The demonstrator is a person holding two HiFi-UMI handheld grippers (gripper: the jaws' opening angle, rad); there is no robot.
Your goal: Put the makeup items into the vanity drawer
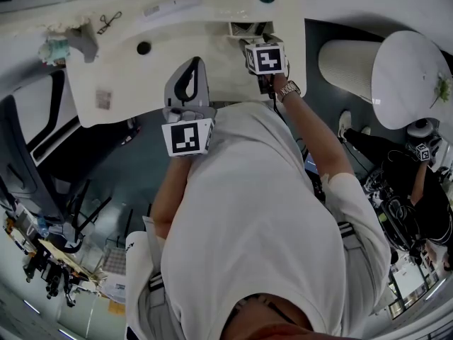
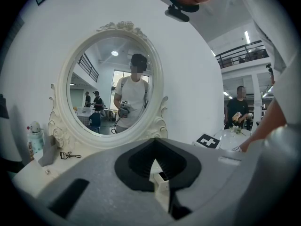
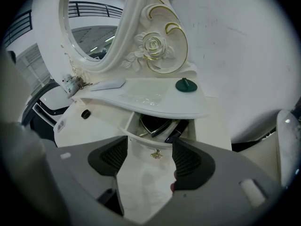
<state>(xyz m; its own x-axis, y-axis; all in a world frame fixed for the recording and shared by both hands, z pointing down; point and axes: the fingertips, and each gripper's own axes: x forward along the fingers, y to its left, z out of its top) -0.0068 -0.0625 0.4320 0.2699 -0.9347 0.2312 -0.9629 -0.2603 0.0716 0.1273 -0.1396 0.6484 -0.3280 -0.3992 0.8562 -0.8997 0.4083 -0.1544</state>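
The white vanity [image 1: 212,62] has its small drawer [image 3: 150,140] pulled open under the tabletop. Dark makeup items [image 3: 160,125] lie inside it. My right gripper [image 3: 146,158] is open and tilted down at the drawer front, with the gold knob [image 3: 156,153] between the jaws and untouched. In the head view the right gripper [image 1: 256,40] sits at the drawer [image 1: 245,28]. My left gripper [image 2: 156,167] is shut with nothing in it and faces the oval mirror [image 2: 113,84]. It hovers at the vanity's front edge [image 1: 191,73].
On the tabletop are a green round item [image 3: 185,84], a flat white piece [image 3: 108,84], an eyelash curler [image 2: 69,154] and a small bottle [image 2: 35,139]. A black knob [image 3: 85,113] sits on the vanity front. A white stool [image 1: 414,76] stands to the right.
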